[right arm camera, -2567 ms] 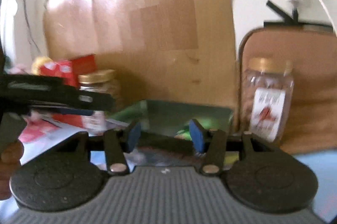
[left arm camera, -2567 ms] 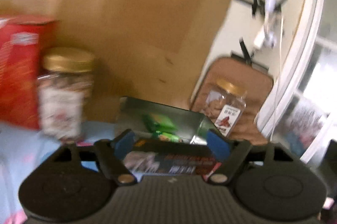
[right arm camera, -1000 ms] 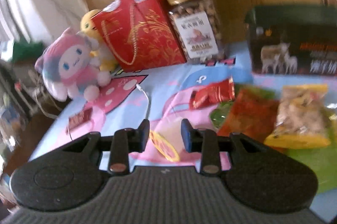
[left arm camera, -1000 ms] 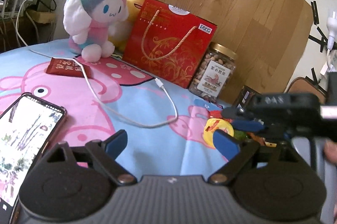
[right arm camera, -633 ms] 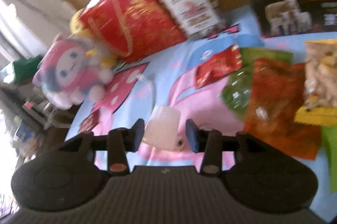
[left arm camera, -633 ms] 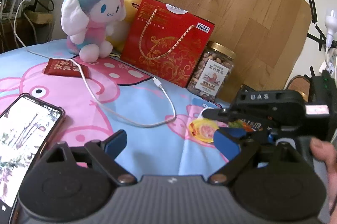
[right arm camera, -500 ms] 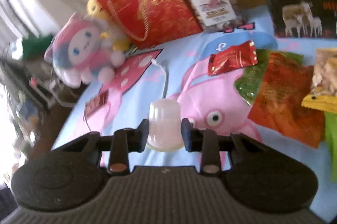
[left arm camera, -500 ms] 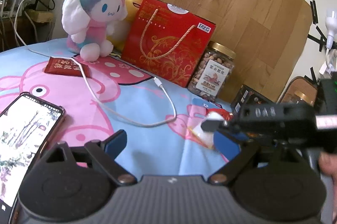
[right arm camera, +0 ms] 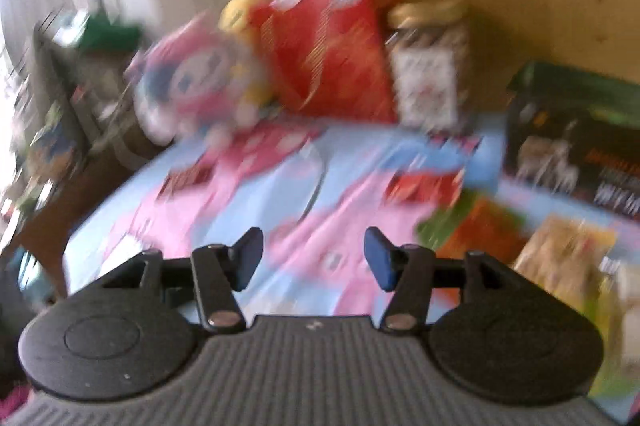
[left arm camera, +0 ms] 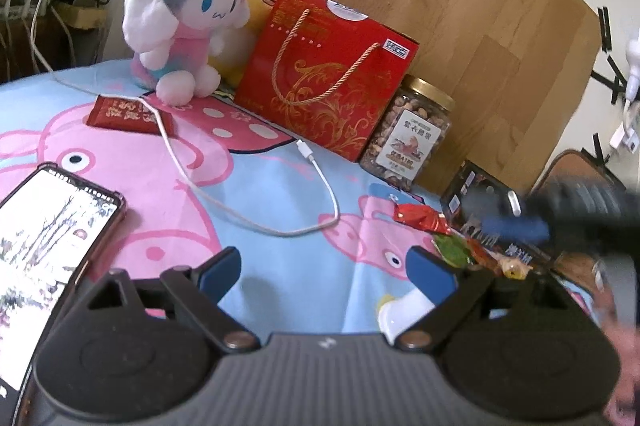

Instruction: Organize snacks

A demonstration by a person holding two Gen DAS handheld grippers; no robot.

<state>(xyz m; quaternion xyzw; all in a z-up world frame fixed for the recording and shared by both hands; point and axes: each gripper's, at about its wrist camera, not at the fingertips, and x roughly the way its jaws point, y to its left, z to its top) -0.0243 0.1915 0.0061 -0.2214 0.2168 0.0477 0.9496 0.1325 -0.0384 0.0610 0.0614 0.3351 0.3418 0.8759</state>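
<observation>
My left gripper point(left arm camera: 326, 270) is open and empty, low over the pig-print cloth point(left arm camera: 256, 186). A small pale jelly cup point(left arm camera: 394, 318) lies on the cloth just under its right finger. Snack packets lie to the right: a red one point(left arm camera: 418, 216) and green and orange ones point(left arm camera: 460, 250). My right gripper point(right arm camera: 313, 258) is open and empty, also blurred at the right of the left wrist view point(left arm camera: 516, 228). A dark box point(right arm camera: 576, 146) stands at the right. The right wrist view is motion-blurred, with packets point(right arm camera: 484, 226) ahead.
A red gift bag point(left arm camera: 328, 82), a nut jar point(left arm camera: 412, 134), and plush toys point(left arm camera: 188, 10) stand along the wooden board at the back. A phone point(left arm camera: 44, 246), a white cable point(left arm camera: 248, 214) and a small red packet point(left arm camera: 128, 114) lie on the cloth.
My right gripper held the jelly cup half a second ago; it has opened and pulled away right. The cup now lies on the cloth near my left gripper, which barely moved.
</observation>
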